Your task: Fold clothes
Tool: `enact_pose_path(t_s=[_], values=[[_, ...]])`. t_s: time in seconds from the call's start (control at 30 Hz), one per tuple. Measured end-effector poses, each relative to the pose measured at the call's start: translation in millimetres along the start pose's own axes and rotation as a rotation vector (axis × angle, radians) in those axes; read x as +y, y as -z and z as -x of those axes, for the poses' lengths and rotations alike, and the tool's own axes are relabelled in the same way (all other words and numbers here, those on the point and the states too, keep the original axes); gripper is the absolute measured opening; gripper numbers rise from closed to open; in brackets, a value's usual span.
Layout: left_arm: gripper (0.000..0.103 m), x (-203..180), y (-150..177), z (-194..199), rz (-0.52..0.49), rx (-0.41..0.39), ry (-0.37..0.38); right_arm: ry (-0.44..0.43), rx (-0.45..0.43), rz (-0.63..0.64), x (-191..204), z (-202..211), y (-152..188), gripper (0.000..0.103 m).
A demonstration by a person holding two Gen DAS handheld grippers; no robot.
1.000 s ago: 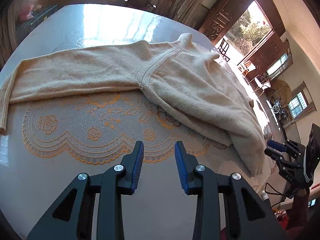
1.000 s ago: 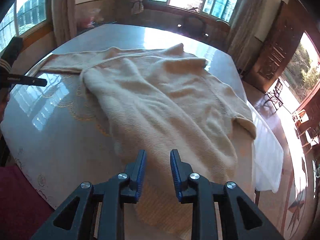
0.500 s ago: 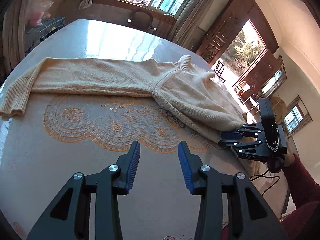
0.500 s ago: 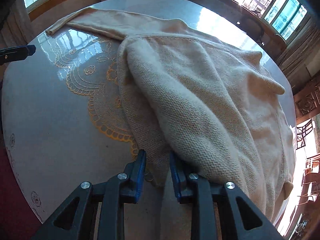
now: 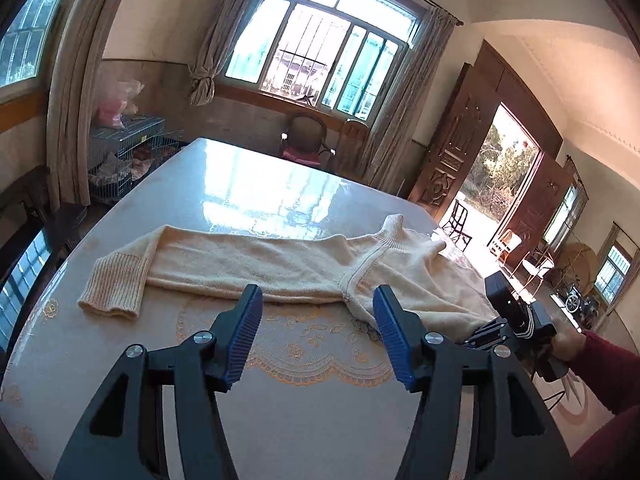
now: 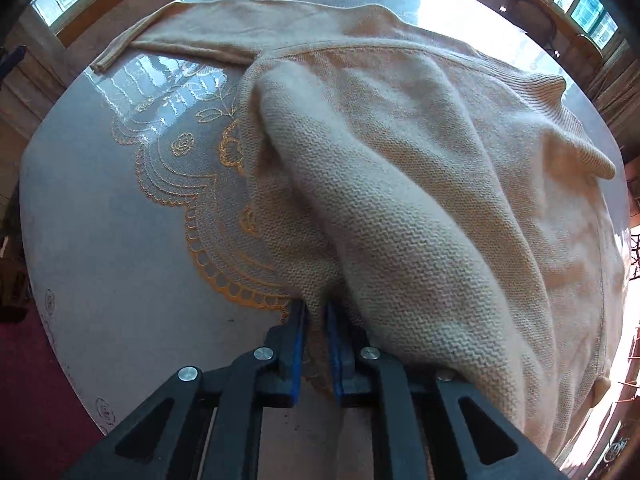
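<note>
glossy round table (image 5: 280, 200), big. cream sweater (image 6: 400, 168) spread across it, one sleeve stretched out flat. left gripper (image 5: 316, 320) above the table, jaws opening, empty. right gripper (image 6: 316, 344) clamped tight on the sweater's near edge.

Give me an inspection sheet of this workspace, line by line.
Surface: glossy round table with an orange lace-pattern mat.
Job's things: cream sweater spread out, one sleeve stretched flat, body bunched in a ridge.
Clutter: nothing seen on the table.
Grippers: left gripper opening, nothing between its jaws; right gripper shut on the sweater's edge.
Cables: a black cable hangs below the right gripper.
Surroundings: windows, curtains, chair, wire cage, open wooden doors.
</note>
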State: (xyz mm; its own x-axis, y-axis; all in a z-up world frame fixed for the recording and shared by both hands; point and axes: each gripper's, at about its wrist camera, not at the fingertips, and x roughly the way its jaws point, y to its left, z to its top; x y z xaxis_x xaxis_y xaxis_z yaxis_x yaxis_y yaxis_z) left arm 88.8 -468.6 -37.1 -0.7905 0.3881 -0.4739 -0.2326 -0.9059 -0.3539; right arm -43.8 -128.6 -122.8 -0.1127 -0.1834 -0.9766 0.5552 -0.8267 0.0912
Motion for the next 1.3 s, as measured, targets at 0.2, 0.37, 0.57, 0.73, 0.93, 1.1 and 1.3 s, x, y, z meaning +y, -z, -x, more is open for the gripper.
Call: enact_pose_path(t_s=[0.2,0.37,0.57,0.73,0.93,1.1,1.3], values=[[0.068,10.5,2.3,4.4,0.037,0.004,-0.015,-0.370,0.001,-0.142,-5.7,-17.8,-19.2,0.004],[0.068,20.9,7.2,5.0,0.084,0.037,-0.003,-0.750,-0.080,-0.100,42.5,-11.2,-41.0,0.004],[0.069,18.8,22.4,-11.7,0.119,0.184,0.128,-0.883,-0.295,-0.010,67.8,77.3,-73.3,0.032],[0.068,-23.8,58.2,-51.9,0.074,0.400,0.271,-0.555,-0.346,0.040,46.4,124.6,-28.0,0.033],[0.068,-67.9,96.6,-117.4,0.114,0.638,0.392,-0.453,-0.378,-0.158,-17.7,132.2,58.4,0.033],[0.068,-83.2,106.4,-147.4,0.177,0.685,0.393,-0.402,-0.414,-0.353,-60.7,126.3,122.2,0.033],[0.068,-104.7,113.2,-163.3,0.169,0.699,0.375,-0.340,-0.481,-0.483,-94.0,134.3,174.8,0.033]])
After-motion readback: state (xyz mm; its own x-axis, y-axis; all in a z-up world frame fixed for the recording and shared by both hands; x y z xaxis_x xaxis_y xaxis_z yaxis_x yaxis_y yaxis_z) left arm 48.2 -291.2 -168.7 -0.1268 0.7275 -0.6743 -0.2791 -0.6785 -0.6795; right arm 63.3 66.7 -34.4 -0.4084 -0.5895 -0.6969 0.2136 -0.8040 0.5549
